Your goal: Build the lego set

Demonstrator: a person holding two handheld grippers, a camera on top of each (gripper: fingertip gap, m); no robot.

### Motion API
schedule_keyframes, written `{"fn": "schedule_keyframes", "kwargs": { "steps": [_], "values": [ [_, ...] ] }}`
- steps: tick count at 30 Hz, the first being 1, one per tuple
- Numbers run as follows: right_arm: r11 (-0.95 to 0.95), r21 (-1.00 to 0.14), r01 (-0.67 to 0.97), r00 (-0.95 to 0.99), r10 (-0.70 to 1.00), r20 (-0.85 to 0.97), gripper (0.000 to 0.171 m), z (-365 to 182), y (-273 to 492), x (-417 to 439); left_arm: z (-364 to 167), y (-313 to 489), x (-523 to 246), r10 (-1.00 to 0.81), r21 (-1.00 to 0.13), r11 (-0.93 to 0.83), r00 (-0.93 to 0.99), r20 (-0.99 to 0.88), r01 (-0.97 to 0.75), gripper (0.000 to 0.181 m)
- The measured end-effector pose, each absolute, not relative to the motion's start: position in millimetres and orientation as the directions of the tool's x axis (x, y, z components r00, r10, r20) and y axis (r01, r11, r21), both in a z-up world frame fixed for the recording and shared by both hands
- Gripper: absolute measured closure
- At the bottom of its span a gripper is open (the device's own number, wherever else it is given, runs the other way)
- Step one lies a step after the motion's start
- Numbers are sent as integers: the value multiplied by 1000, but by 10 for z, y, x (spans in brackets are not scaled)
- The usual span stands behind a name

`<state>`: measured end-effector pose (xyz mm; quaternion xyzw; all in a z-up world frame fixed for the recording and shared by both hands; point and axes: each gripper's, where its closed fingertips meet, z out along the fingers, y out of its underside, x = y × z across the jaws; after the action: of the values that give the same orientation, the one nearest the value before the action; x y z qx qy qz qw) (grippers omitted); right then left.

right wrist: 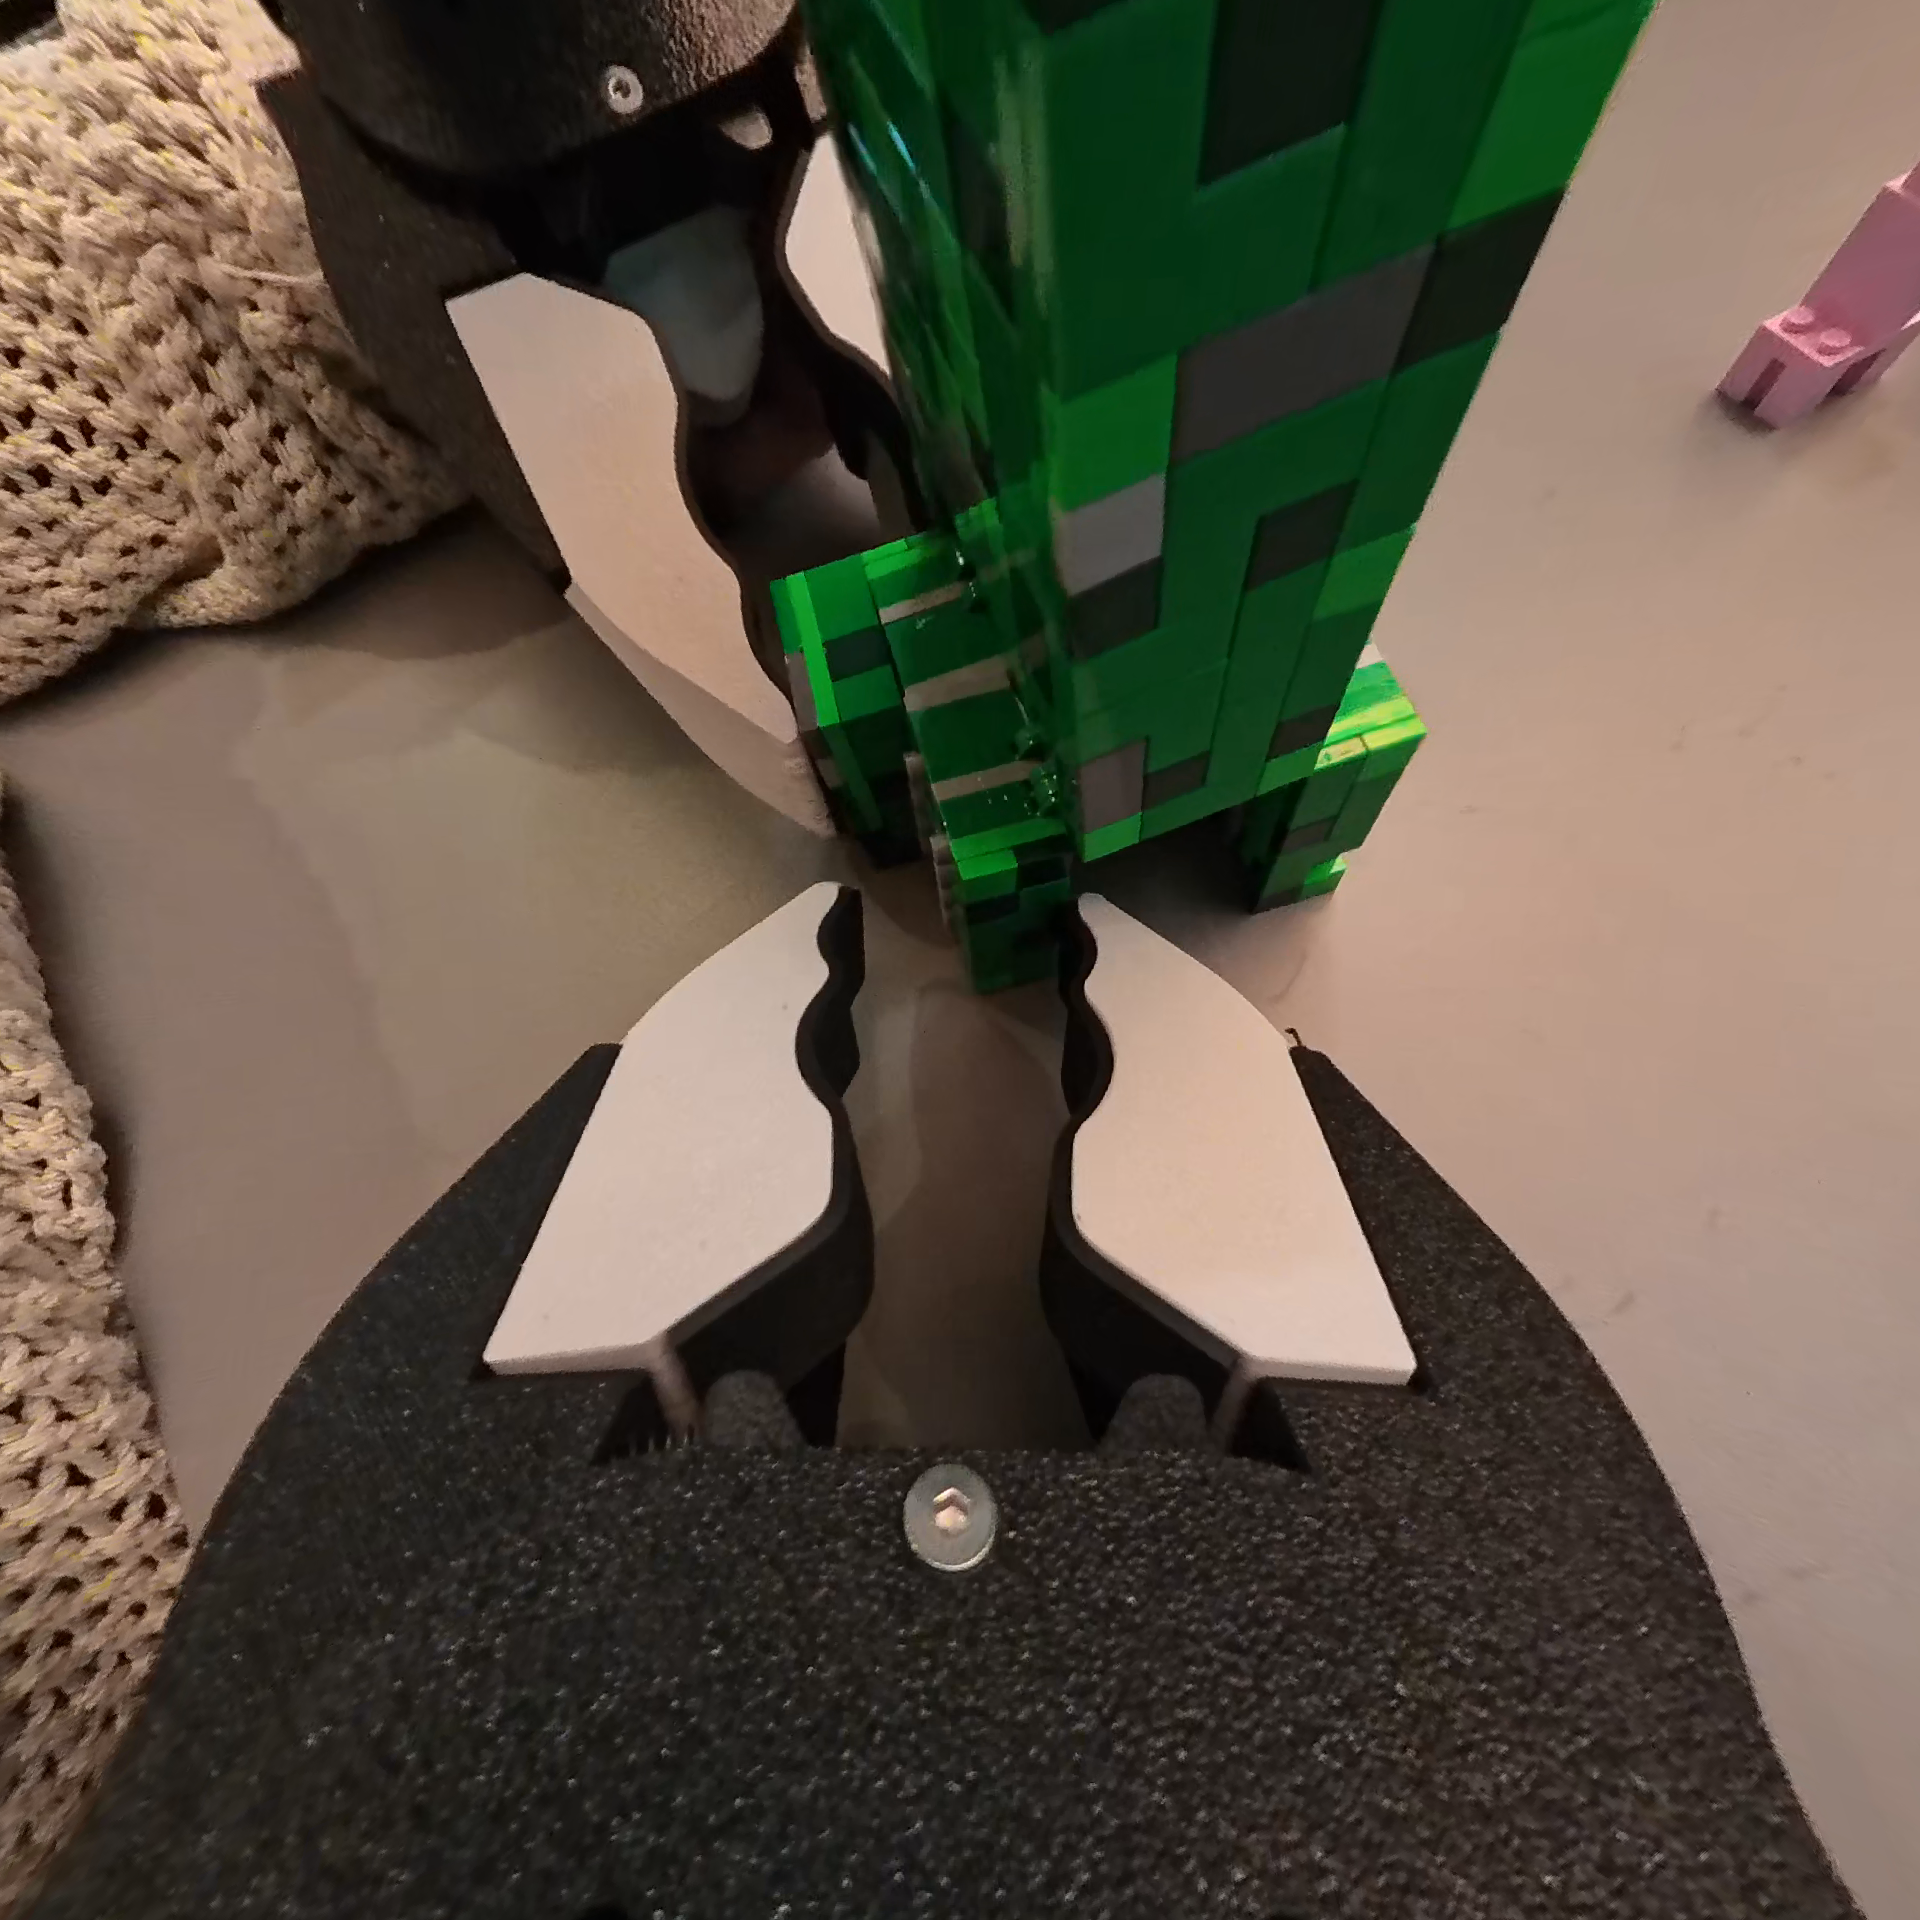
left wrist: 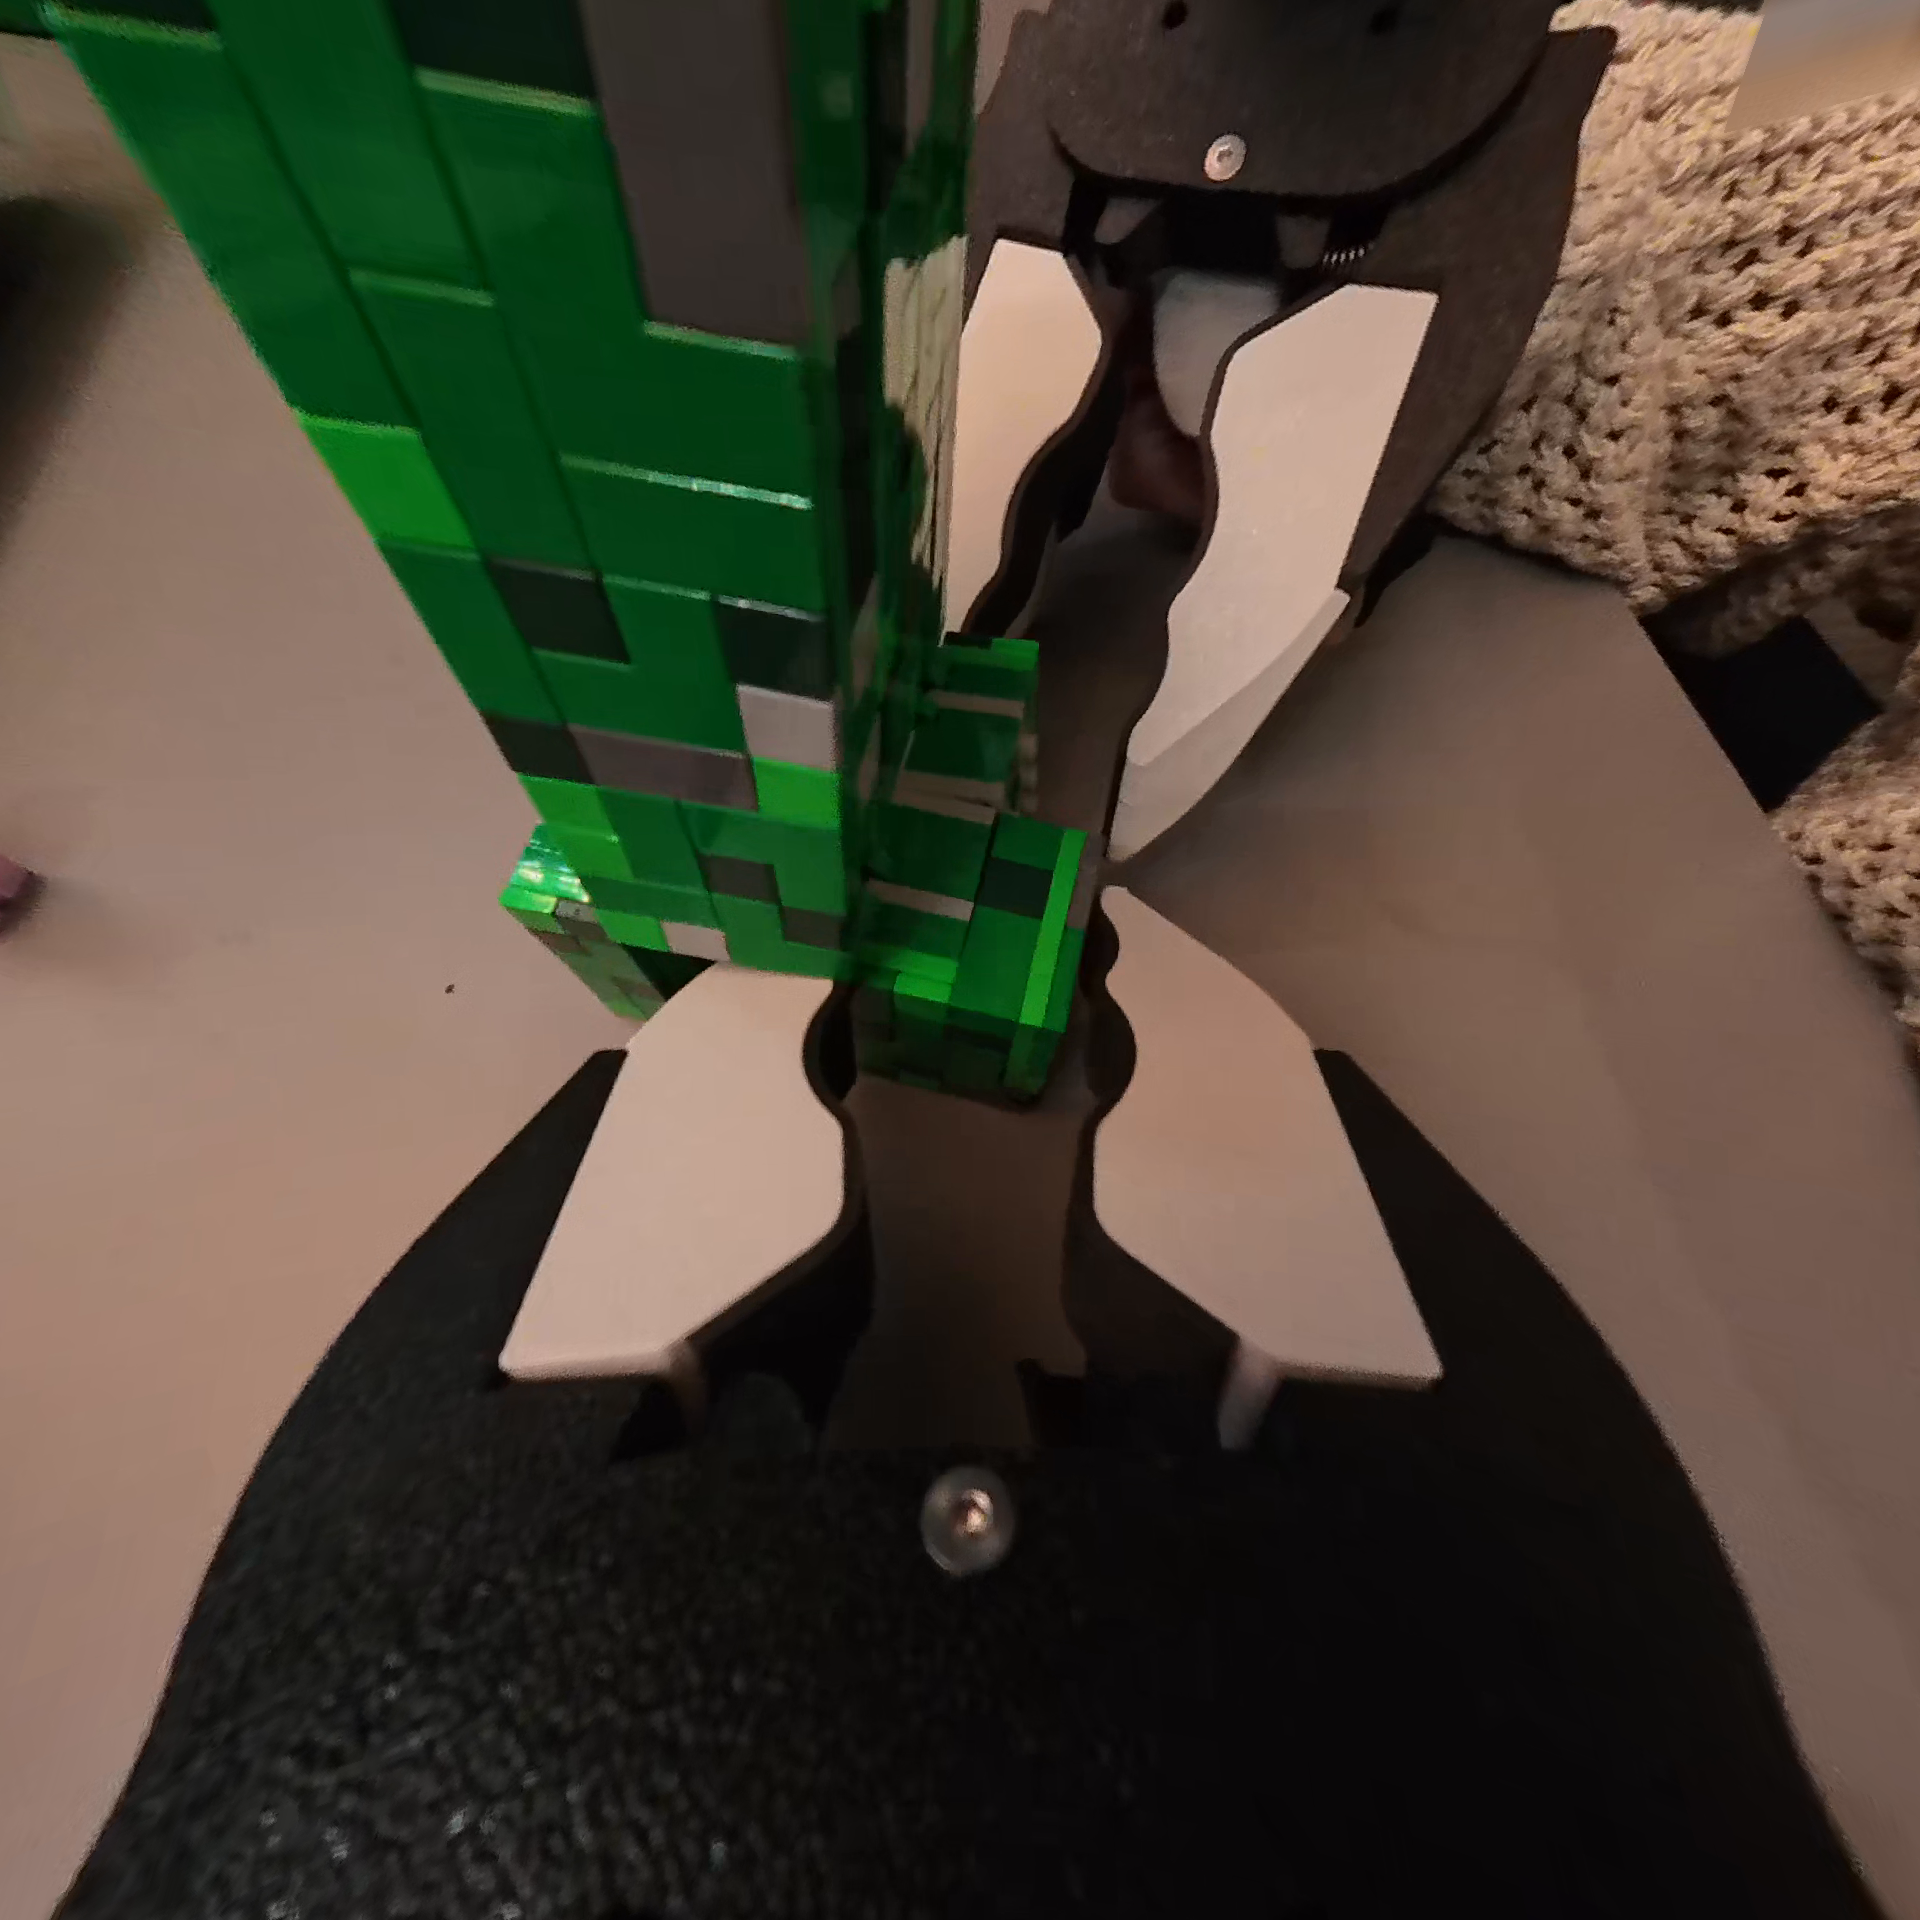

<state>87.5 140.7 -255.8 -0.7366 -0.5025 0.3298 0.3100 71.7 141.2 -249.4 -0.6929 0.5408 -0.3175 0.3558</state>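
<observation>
A tall green brick figure stands upright on the table, its foot block between the left gripper's narrowly parted fingers, while the right gripper, also narrowly parted, faces it empty.

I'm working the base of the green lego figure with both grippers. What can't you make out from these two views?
- Top of the green lego figure: cut off by the upper edge in both views.
- Left gripper contact with the foot block: its own fingers hide it.
- Right gripper: touch on the block unclear.
- Pink lego piece: cut by the right edge.
</observation>
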Motion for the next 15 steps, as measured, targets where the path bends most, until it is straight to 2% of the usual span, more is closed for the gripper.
{"fn": "schedule_keyframes", "kwargs": {
  "steps": [5,7,10,15],
  "values": [
    [-295,-788,540,270,948,-170,136,-2562,1398,870,-2496,1415,713,-973,-836,-185,218,80,-517,138],
    [-296,-788,540,270,948,-172,136,-2562,1397,871,-2490,1418,711,-972,-838,-192,219,89,-511,127],
    [-301,-789,536,270,946,-178,137,-2559,1400,870,-2458,1426,707,-971,-851,-194,219,96,-488,138],
    [-311,-789,530,273,943,-188,137,-2557,1406,871,-2472,1423,717,-974,-850,-180,211,83,-495,140]
  ]
}}
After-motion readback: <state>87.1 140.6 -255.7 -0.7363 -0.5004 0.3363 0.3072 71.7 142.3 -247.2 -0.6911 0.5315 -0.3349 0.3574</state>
